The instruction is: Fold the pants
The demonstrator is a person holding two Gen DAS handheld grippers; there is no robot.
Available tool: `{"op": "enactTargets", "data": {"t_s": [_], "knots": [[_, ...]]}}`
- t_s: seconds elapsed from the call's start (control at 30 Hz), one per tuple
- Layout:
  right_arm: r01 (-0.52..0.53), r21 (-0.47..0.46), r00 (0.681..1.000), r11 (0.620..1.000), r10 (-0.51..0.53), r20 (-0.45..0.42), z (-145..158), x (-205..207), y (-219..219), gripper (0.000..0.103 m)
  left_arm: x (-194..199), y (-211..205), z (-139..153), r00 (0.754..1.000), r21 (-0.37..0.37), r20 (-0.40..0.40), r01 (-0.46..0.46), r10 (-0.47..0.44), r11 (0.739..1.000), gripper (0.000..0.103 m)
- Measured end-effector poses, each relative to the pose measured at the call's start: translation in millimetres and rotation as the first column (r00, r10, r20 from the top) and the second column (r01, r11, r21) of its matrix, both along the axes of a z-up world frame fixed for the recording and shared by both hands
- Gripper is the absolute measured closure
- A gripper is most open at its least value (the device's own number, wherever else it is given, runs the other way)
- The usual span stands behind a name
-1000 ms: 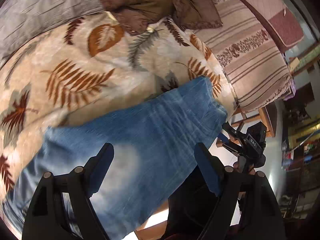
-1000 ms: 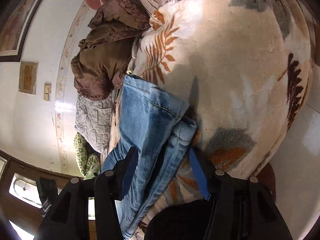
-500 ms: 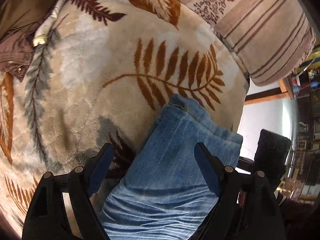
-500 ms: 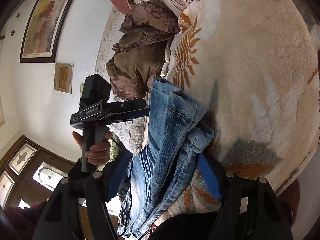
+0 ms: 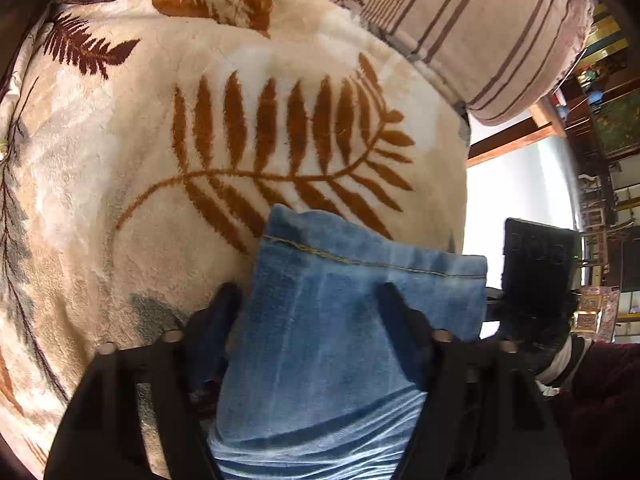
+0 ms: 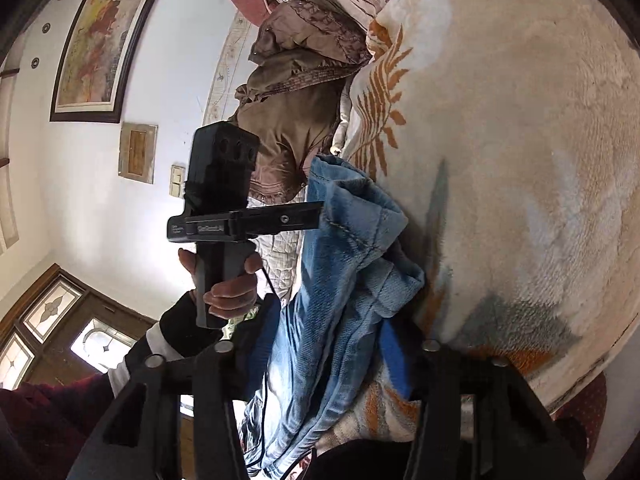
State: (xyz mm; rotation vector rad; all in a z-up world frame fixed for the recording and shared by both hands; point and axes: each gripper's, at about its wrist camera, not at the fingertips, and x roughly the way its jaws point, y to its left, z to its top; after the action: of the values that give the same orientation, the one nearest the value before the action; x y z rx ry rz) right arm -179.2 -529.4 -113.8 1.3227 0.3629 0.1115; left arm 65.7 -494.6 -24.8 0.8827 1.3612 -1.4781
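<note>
Right wrist: left gripper [image 6: 320, 210] levelled sideways into pants [image 6: 352, 264].

Bed covered by a cream fleece blanket [image 5: 120, 184] printed with fern leaves.
Blue jeans [image 5: 332, 320] are laid on the blanket near its edge, hem end stitched in yellow thread. A striped quilt [image 5: 480, 28] is seen beside the blanket, and a brown garment [image 6: 296, 92] is heaped at the far end, next to a pale quilted cover [image 6: 280, 256].
</note>
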Motion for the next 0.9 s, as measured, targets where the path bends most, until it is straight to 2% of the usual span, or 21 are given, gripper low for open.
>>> {"op": "enactTargets", "data": {"t_s": [0.03, 0.07, 0.1, 0.17, 0.27, 0.4, 0.5, 0.6, 0.67, 0.73, 0.8, 0.87, 0.9], "knots": [[0.006, 0.006, 1.0, 1.0, -0.006, -0.007, -3, -1, -1, 0.079, 0, 4, 3, 1.0, -0.008, -0.017, -0.012, 0.012, 1.0, 0.067], [0.012, 0.021, 1.0, 1.0, -0.011, -0.011, -6, -2, -2, 0.086, 0, 8, 4, 1.0, -0.015, -0.017, -0.024, 0.023, 1.0, 0.083], [0.013, 0.03, 1.0, 0.999, -0.013, -0.011, -6, -4, -2, 0.087, 0, 13, 6, 0.999, -0.024, -0.004, -0.039, 0.039, 0.999, 0.091], [0.0, -0.003, 1.0, 1.0, 0.0, -0.013, 2, -3, 1, 0.092, -2, 25, 11, 0.997, -0.046, -0.019, -0.07, 0.069, 0.996, 0.095], [-0.009, -0.061, 1.0, 0.998, 0.011, 0.024, 27, -4, 7, 0.093, -4, 47, 31, 0.992, -0.1, -0.047, -0.125, 0.12, 0.987, 0.097], [-0.058, -0.166, 0.997, 0.984, 0.065, 0.037, 66, -2, 21, 0.093, 2, 76, 65, 0.974, -0.163, -0.06, -0.226, 0.219, 0.96, 0.096], [-0.106, -0.258, 0.991, 0.96, 0.122, 0.047, 98, 2, 40, 0.093, 6, 107, 91, 0.95, -0.199, -0.075, -0.312, 0.303, 0.929, 0.096], [-0.194, -0.353, 0.974, 0.915, 0.223, 0.044, 127, 15, 70, 0.093, 9, 148, 104, 0.923, -0.218, -0.053, -0.383, 0.381, 0.898, 0.094], [-0.276, -0.41, 0.952, 0.869, 0.307, 0.01, 139, 29, 98, 0.093, 8, 172, 100, 0.896, -0.204, -0.039, -0.441, 0.443, 0.874, 0.092], [-0.368, -0.453, 0.921, 0.812, 0.385, -0.059, 142, 45, 129, 0.093, 18, 202, 85, 0.854, -0.156, -0.045, -0.518, 0.518, 0.841, 0.09], [-0.478, -0.466, 0.875, 0.744, 0.452, -0.175, 136, 67, 161, 0.093, 29, 233, 62, 0.798, -0.091, -0.03, -0.601, 0.601, 0.794, 0.084], [-0.58, -0.451, 0.814, 0.678, 0.496, -0.301, 123, 86, 193, 0.085, 38, 261, 38, 0.736, -0.028, -0.023, -0.677, 0.677, 0.735, 0.083], [-0.608, -0.457, 0.794, 0.649, 0.499, -0.348, 118, 93, 207, 0.083, 45, 276, 30, 0.703, 0.001, -0.024, -0.711, 0.711, 0.703, 0.08]]}}
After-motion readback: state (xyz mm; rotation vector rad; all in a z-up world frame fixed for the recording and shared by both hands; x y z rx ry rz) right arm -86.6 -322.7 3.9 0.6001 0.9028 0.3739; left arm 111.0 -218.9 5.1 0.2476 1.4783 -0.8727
